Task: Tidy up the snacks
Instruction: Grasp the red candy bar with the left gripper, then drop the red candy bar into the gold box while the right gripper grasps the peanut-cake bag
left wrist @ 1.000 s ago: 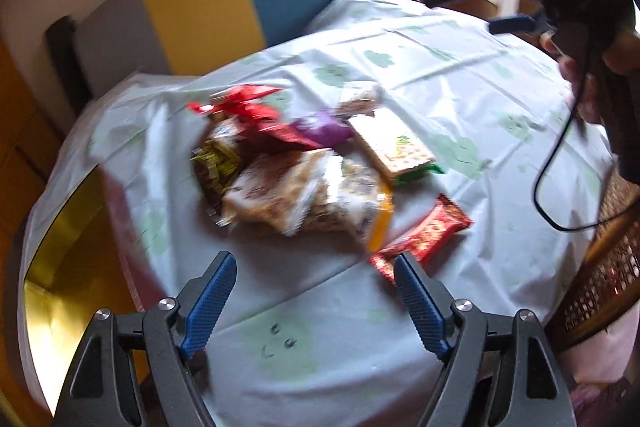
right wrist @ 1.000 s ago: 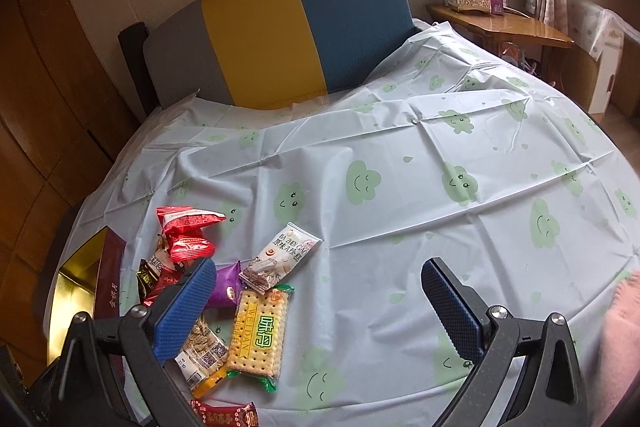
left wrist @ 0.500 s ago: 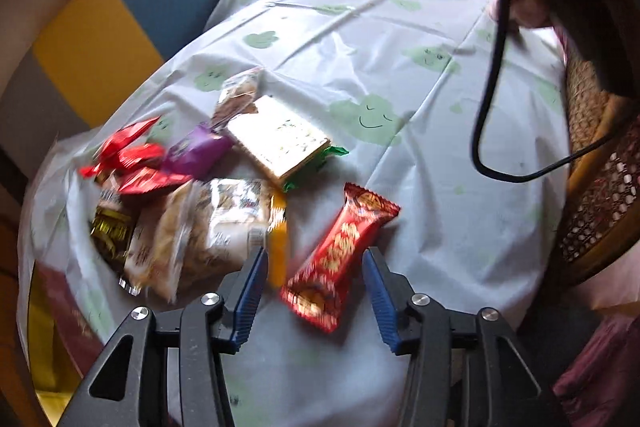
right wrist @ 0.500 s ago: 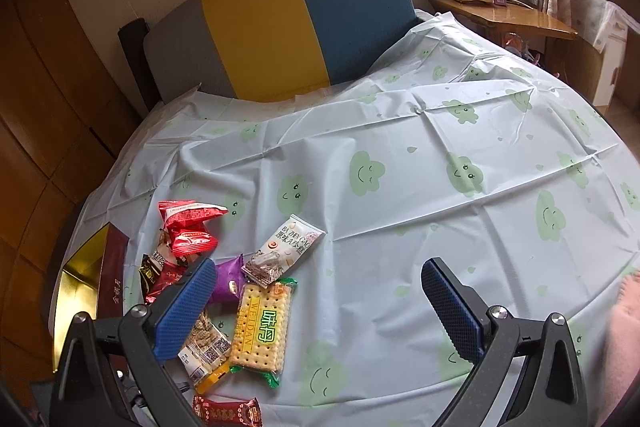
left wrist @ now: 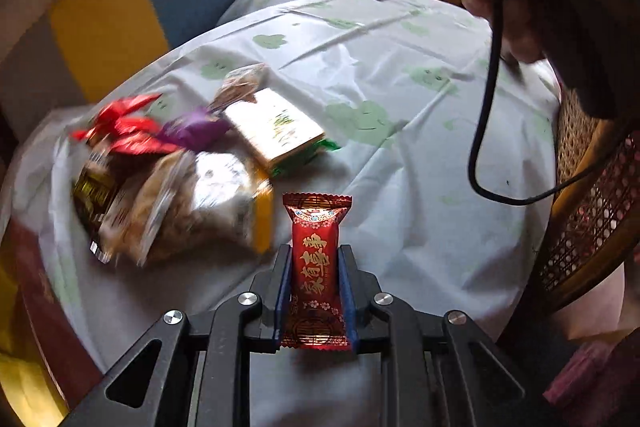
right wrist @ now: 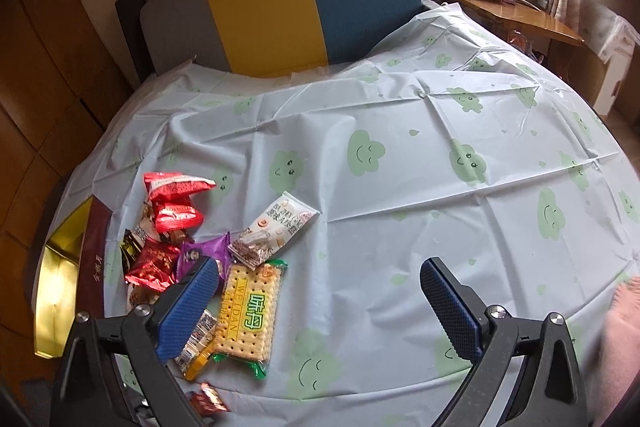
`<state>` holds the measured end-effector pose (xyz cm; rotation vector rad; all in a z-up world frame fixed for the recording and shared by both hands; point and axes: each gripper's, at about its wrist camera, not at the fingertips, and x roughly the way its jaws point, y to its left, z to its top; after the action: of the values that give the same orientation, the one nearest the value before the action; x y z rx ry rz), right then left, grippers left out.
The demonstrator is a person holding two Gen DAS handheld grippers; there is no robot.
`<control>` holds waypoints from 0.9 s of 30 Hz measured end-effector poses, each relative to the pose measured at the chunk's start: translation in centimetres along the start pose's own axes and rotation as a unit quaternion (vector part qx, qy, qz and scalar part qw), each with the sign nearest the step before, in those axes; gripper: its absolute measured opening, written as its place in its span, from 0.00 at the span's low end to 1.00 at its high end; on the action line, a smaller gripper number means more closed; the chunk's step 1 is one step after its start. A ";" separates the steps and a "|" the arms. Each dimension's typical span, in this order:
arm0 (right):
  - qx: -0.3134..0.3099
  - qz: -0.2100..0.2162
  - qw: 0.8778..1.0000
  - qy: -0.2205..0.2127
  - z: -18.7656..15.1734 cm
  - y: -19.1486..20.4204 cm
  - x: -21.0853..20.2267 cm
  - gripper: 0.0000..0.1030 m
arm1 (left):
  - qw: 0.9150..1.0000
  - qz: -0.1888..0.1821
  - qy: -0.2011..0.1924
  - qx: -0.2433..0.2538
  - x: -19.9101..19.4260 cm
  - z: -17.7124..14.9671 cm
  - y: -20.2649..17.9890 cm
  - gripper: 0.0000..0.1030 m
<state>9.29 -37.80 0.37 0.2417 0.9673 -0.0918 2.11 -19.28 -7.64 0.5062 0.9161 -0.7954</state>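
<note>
Clamping a red snack bar (left wrist: pixel 316 267) lengthwise, the left tool (left wrist: pixel 314 291) has just closed at the tabletop's (right wrist: pixel 400 187) near edge, right of the snack pile (left wrist: pixel 172 179). The right tool (right wrist: pixel 320 307) stands apart, empty, above the cracker pack (right wrist: pixel 250 311).

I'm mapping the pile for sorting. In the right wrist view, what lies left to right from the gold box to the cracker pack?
Gold box → red snack packets → purple packet → cracker pack.
</note>
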 end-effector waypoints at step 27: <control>-0.301 0.115 0.936 0.141 -4.7 20.6 5.1 0.75 | 0.986 0.035 -0.038 -0.160 -3.1 -8.2 5.8 0.21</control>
<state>12.27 -16.51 -3.05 -0.2051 1.1987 0.4633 1.43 -8.86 -9.01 0.2234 0.9297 -0.5853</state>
